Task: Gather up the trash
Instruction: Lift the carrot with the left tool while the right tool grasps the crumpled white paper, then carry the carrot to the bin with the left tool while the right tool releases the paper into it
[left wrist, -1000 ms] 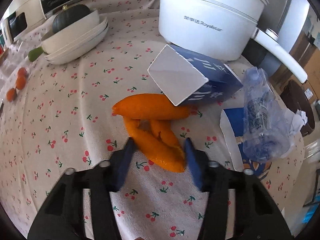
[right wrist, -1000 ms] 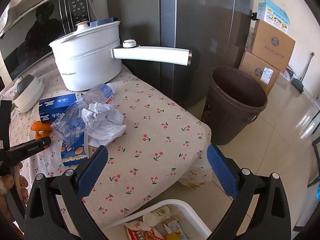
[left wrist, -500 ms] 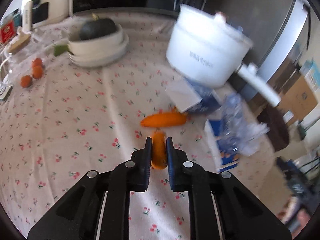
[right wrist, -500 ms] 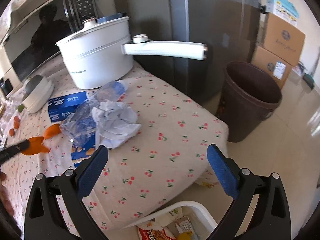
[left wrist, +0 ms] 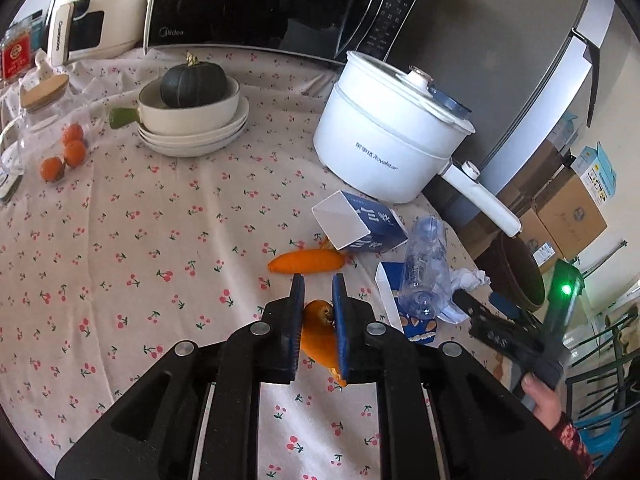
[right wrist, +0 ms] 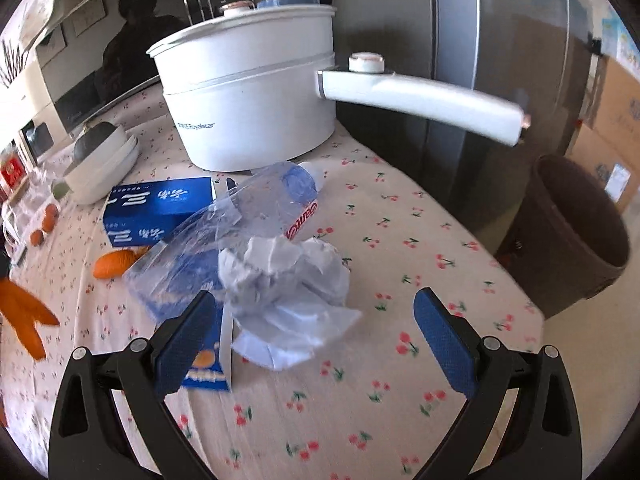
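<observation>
Left gripper [left wrist: 317, 294] clamped tight on an orange peel [left wrist: 320, 336], peel pinched between the blue pads [left wrist: 295, 320] and lifted off the counter [left wrist: 132, 240]; loose end hangs below the jaws. In the right wrist view the same peel [right wrist: 22, 316] dangles at the far left edge.

Right gripper [right wrist: 316, 316] wide open, nothing between its pads, hovering just over a crumpled paper wad [right wrist: 288, 288]. A hand [left wrist: 542, 398] holds that gripper at the lower right of the left view.

Landmark: white pot [left wrist: 390, 142] at the back right of the counter. In front of the pot lies a blue carton [left wrist: 360, 226] on its side. A second orange peel [left wrist: 306, 261] lies flat just in front of the carton, touching its corner. A crushed clear plastic bottle [right wrist: 256, 220] lies in front of the pot, beside the carton, resting partly on a blue snack wrapper [right wrist: 204, 360]; the paper wad touches the bottle's near end.

Brown bin [right wrist: 576, 232] on the floor, right of the pot, beyond the counter edge. Stacked bowls [left wrist: 192, 124] with a dark squash [left wrist: 193, 85] left of the pot; small oranges [left wrist: 64, 152] further left.
</observation>
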A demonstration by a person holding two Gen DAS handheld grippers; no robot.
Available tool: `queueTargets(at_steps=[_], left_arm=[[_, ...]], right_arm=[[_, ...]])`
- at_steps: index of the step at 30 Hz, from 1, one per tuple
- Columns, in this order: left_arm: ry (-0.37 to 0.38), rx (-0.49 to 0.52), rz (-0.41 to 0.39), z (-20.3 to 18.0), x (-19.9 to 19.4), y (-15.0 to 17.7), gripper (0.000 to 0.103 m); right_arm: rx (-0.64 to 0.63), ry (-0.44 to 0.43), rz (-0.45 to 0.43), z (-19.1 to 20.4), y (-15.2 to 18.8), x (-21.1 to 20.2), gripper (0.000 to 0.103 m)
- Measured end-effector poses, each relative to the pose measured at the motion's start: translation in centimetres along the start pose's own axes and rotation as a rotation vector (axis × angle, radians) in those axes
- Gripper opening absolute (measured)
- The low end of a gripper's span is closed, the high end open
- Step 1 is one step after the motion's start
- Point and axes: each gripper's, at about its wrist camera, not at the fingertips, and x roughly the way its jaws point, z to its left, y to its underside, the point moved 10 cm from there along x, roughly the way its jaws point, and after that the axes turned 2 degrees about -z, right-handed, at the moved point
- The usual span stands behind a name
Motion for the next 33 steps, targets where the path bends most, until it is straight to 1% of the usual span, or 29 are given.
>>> queueTargets(at_steps=[2,3,4,5,9,12,18,21,28,33], left_arm=[[0.002,0.002,0.01,0.0,0.4,0.2,0.013],[0.003,0.004,0.014,-0.1,0.5,0.3,0.013],[0.003,0.007,0.018,-0.2,0.7,0.4,0.013],[0.003,0.008,0.02,-0.2,0.8,0.4,0.013],[-0.001,0.0,0.02,-0.1,1.1,0.4,0.013],[-0.001,-0.013,0.003,0.0,0.8,0.1,0.013],[0.01,-0.005,-0.049,-0.8,-0.5,-0.8,0.013],[0.019,-0.001,-0.063,-1.3,-0.9,-1.0,0.013],[0.04,0.01,-0.105,-2.4,-2.3,-1.4,0.013],[0.057,0.031,-0.131,-3.6,-3.5,-1.3,0.013]], right_arm=[[0.011,-0.018,0.008,-0.1,-0.1,0.8,0.096],[0.016,-0.028,0.012,-0.1,0.0,1.0,0.093],[0.019,-0.047,0.019,0.0,0.1,1.3,0.076],[0.022,-0.08,0.036,0.4,0.3,1.5,0.067],[0.025,-0.074,0.031,0.6,0.3,1.0,0.064],[0.024,-0.063,0.011,0.6,0.0,0.2,0.064],[0.008,-0.049,-0.065,1.1,-1.7,-3.0,0.064],[-0.001,-0.04,-0.089,1.3,-2.0,-4.3,0.064],[-0.02,-0.011,-0.126,1.7,-2.0,-6.8,0.064],[-0.036,0.028,-0.159,1.9,-1.8,-8.6,0.064]])
